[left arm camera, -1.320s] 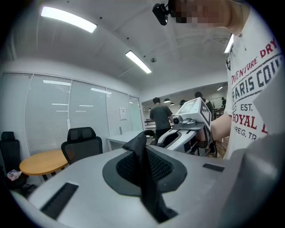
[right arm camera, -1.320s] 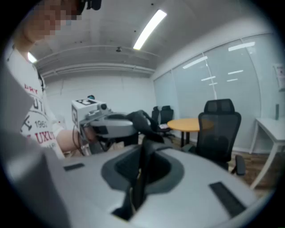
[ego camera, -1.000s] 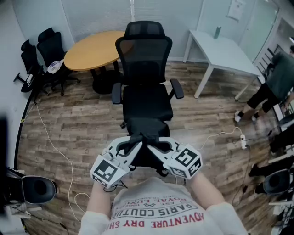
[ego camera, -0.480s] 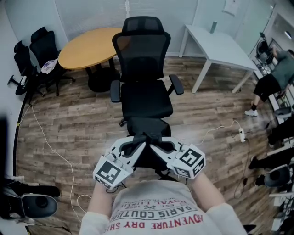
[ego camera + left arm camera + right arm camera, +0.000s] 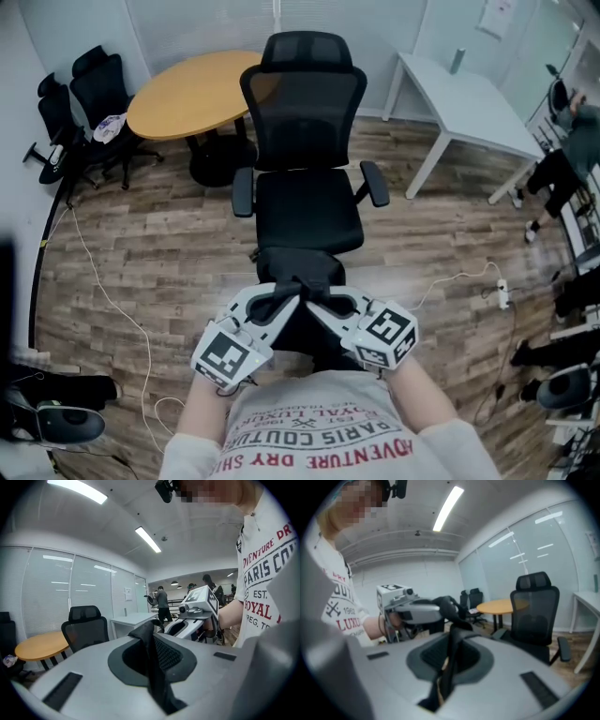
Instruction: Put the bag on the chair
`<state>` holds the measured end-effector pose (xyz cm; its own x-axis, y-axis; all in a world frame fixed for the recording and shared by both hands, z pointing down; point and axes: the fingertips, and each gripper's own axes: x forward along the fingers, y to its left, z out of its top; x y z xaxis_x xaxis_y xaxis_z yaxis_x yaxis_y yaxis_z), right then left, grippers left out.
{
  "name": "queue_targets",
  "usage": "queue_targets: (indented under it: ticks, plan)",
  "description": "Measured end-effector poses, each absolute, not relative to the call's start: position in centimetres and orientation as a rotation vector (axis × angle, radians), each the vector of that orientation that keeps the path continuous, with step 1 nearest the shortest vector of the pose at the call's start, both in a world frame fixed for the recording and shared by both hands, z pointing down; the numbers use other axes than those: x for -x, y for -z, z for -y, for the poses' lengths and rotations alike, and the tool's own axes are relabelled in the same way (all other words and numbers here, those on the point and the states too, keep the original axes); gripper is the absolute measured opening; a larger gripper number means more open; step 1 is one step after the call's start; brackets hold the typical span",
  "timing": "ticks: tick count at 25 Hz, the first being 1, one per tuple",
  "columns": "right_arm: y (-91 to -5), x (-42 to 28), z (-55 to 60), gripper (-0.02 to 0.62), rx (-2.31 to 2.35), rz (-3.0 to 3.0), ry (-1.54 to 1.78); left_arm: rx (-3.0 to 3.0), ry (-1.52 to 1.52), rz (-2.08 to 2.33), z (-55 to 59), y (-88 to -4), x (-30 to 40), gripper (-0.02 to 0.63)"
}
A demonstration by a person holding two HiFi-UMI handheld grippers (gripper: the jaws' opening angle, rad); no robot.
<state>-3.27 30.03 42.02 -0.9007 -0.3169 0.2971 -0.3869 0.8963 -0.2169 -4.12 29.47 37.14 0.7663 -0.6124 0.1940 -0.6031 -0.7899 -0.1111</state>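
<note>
A black office chair (image 5: 307,202) stands straight ahead and faces me, its seat bare. Just in front of the seat hangs a black bag (image 5: 302,323), held by its top between both grippers. My left gripper (image 5: 284,295) is shut on the bag's strap (image 5: 153,667), which runs up between its jaws. My right gripper (image 5: 317,298) is shut on the same strap (image 5: 449,665) from the other side. The fingertips of the two nearly meet above the bag. The chair (image 5: 86,625) shows behind the jaws in the left gripper view, and in the right gripper view the chair (image 5: 534,613) stands to the right.
A round wooden table (image 5: 192,94) stands behind the chair at the left, a white table (image 5: 464,98) at the right. Black chairs (image 5: 89,103) line the left wall. Cables (image 5: 103,281) and a power strip (image 5: 502,292) lie on the wooden floor. A person (image 5: 572,150) is at the right edge.
Both grippers keep their hold on the bag in the same spot before me. The view has swung slightly, and the person at the right edge has walked along.
</note>
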Motion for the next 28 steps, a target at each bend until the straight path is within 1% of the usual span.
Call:
queue_targets:
  ticks: [7,13,19,23,28]
  plan:
    - [-42.8,0.3,-21.9,0.043,-0.379,2.816,-0.378,2.877,0.441,-1.111,-21.4,-37.9,0.9,0.043]
    - [-42.7,-3.6,-14.3,0.043,-0.307,2.775,-0.206,2.901,0.43,-1.205,-13.7,-37.9,-2.8,0.043]
    - [-43.6,-6.8,-8.4,0.043,-0.305,2.755,-0.206,2.916,0.417,-1.251,-8.4,-39.0,-5.7,0.044]
    - [-44.1,-8.4,-3.8,0.044,-0.327,2.731,-0.197,2.905,0.472,-1.218,-4.1,-39.6,-7.1,0.044]
    - [-44.4,-8.6,1.1,0.043,-0.409,2.721,-0.246,2.925,0.481,-1.177,0.4,-40.4,-7.6,0.044]
